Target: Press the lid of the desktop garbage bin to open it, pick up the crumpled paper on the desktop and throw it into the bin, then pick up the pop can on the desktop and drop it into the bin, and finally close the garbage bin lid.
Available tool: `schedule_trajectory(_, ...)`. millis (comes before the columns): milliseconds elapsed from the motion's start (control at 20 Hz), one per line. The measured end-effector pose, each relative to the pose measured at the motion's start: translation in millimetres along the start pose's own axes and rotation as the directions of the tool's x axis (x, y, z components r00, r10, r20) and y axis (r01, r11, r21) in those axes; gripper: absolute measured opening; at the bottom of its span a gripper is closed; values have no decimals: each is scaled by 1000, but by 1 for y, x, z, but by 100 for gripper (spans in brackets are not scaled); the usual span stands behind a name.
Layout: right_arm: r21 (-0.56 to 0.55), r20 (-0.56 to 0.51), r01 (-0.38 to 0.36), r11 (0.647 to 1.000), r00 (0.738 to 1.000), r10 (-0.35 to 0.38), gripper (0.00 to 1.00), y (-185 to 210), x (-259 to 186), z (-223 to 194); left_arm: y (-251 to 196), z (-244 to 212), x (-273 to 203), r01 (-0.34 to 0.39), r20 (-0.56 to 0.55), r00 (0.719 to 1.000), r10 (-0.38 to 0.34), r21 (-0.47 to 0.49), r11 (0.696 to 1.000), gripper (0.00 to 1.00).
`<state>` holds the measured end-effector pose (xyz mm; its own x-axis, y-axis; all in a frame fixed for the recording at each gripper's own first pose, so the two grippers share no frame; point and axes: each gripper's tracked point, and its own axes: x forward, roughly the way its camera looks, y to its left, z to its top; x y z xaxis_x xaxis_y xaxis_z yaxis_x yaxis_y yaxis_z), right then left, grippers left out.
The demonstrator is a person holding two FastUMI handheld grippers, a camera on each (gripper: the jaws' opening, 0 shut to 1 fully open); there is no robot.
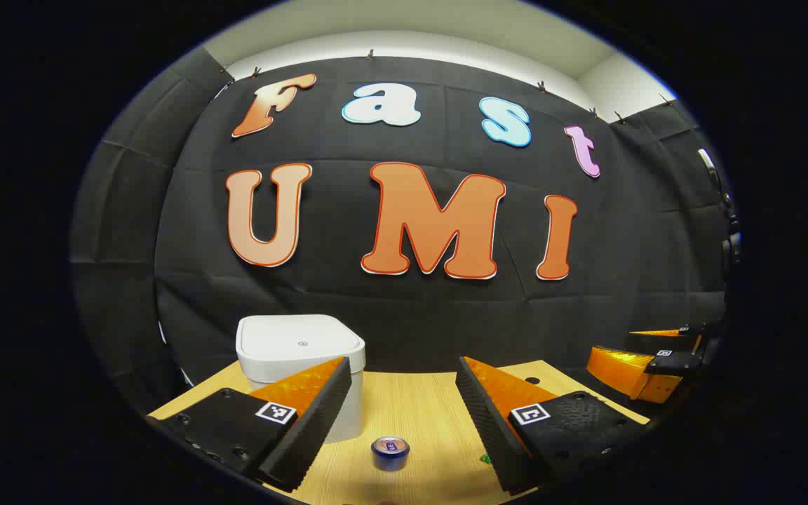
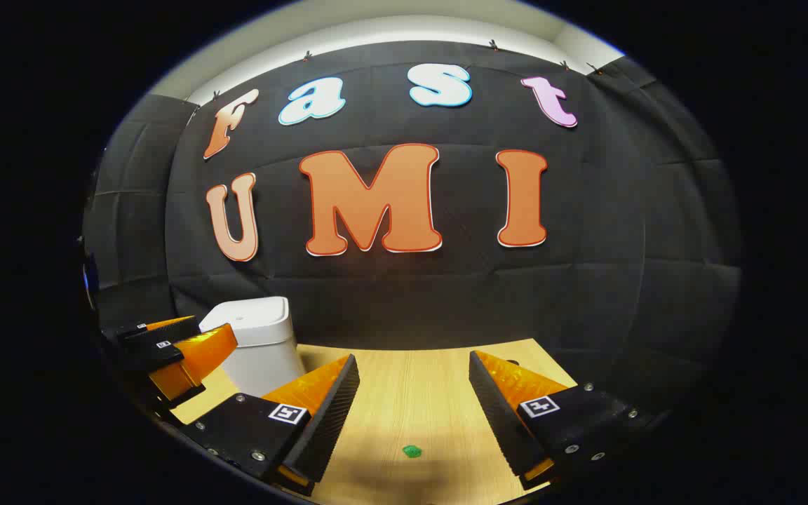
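Left gripper (image 1: 400, 382) spread wide above the wooden desktop (image 1: 418, 414), holding nothing; right gripper (image 2: 414, 375) likewise wide apart and empty.

Between the left gripper's fingers, low and near: pop can (image 1: 390, 452), upright, top facing up, standing just right of the white garbage bin (image 1: 302, 354), lid down. Bin close to the desktop's far left edge, partly behind the left finger (image 1: 306, 414). Open wood between can and right finger. Seen from the right gripper view: bin (image 2: 260, 344) at far left, bare desktop (image 2: 418, 393) ahead, a small green scrap (image 2: 412, 451) between the fingers, possibly the crumpled paper, too small to tell. Black cloth wall (image 2: 446, 294) behind the far edge. Square black-and-white markers on the fingers; can's label unreadable.
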<state>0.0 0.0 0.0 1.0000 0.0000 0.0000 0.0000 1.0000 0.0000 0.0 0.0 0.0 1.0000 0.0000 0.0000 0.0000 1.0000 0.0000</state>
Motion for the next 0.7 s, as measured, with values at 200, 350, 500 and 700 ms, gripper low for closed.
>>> schedule_trajectory(200,0,-1,1,1000,1000,-1,94,-5,3,-3,2,3,3,-21,4,1000,21,1,1000,95)
schedule_trajectory(350,-3,-4,-10,1000,1000,10,94,-2,7,-5,4,-3,4,-32,-6,999,32,4,999,95)
schedule_trajectory(500,12,-16,-30,999,999,30,94,5,10,-7,9,-2,6,-45,2,999,45,13,999,95)
schedule_trajectory(700,26,-9,-42,999,999,42,94,9,11,-5,11,-5,6,-50,-10,999,50,12,999,95)
